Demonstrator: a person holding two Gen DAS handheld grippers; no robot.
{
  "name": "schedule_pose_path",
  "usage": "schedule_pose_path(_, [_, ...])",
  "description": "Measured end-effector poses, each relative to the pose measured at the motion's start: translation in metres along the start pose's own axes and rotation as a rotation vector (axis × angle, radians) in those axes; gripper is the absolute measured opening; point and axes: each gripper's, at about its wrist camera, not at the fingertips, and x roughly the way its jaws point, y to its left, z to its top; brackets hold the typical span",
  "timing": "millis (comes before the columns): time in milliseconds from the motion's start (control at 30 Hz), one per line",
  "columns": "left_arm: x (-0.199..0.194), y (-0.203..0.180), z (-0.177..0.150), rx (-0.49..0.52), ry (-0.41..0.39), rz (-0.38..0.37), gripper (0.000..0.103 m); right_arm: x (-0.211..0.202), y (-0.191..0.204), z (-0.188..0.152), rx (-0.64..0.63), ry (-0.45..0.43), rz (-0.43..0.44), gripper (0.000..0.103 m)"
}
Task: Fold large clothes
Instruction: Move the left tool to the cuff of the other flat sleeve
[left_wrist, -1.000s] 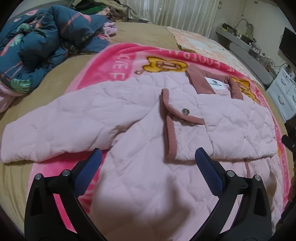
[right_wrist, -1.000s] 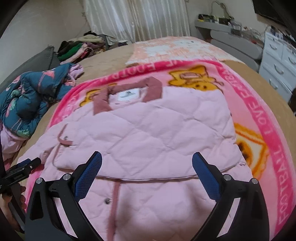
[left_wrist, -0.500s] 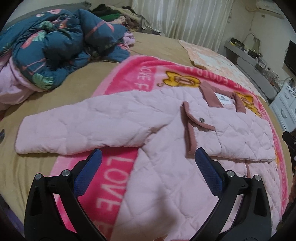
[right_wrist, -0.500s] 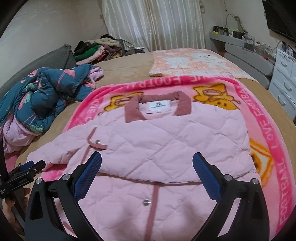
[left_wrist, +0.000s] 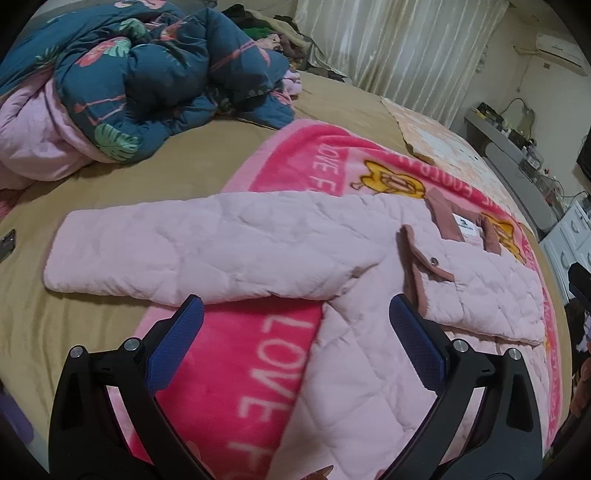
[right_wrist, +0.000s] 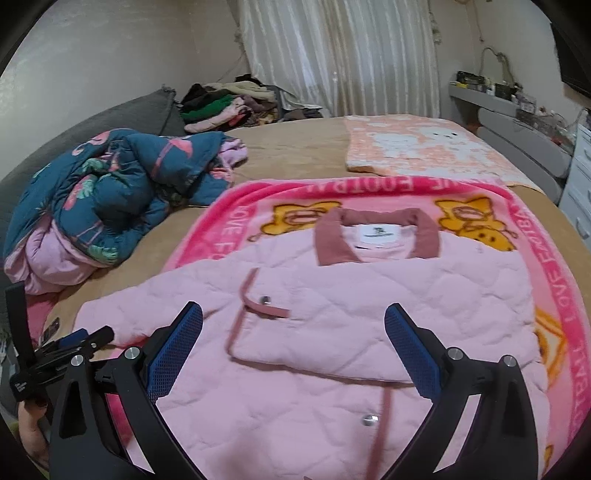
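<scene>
A pink quilted jacket (right_wrist: 351, 314) with a dusty-rose collar (right_wrist: 376, 236) lies on a pink cartoon blanket (right_wrist: 576, 332). Its right side is folded across the chest. Its left sleeve (left_wrist: 192, 251) stretches flat out over the tan bedspread. My left gripper (left_wrist: 295, 343) is open and empty, above the blanket just below that sleeve's armpit. My right gripper (right_wrist: 293, 350) is open and empty, above the folded chest of the jacket. The left gripper also shows at the left edge of the right wrist view (right_wrist: 70, 347).
A crumpled dark blue floral quilt (left_wrist: 140, 81) lies at the bed's far left. A pile of clothes (right_wrist: 229, 103) sits at the head by the curtain. A peach blanket (right_wrist: 436, 147) lies at the far right. White drawers (right_wrist: 581, 188) stand beside the bed.
Both grippers have pulled back and up from the jacket. The left one has swung left, bringing the outstretched sleeve fully into view. The jacket has not moved.
</scene>
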Motion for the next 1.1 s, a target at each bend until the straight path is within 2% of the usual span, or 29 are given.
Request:
schedule_pose_path(100, [-0.002,0.013,0.003,-0.018,-0.015,0.05,0.094,0.006,0.021,0.003,-0.03,0.0,0.02,0.098])
schedule_pose_path(400, [-0.007,0.067,0.012,-0.163,-0.034,0.119,0.094,0.027,0.083,0.01,-0.1,0.01,0.095,0.098])
schedule_pose_path(633, [-0.01,0.096,0.015,-0.216,-0.044,0.176,0.094,0.04,0.131,0.011,-0.173,0.022,0.159,0.098])
schedule_pose_path(800, [-0.003,0.12,0.014,-0.254,-0.021,0.226,0.094,0.055,0.162,0.006,-0.233,0.046,0.193,0.098])
schedule_pose_path(967, [0.012,0.15,0.01,-0.337,0.01,0.238,0.094,0.072,0.19,-0.002,-0.293,0.071,0.216,0.098])
schedule_pose_path(1100, [0.034,0.175,0.003,-0.446,0.075,0.176,0.094,0.086,0.2,-0.012,-0.314,0.097,0.227,0.098])
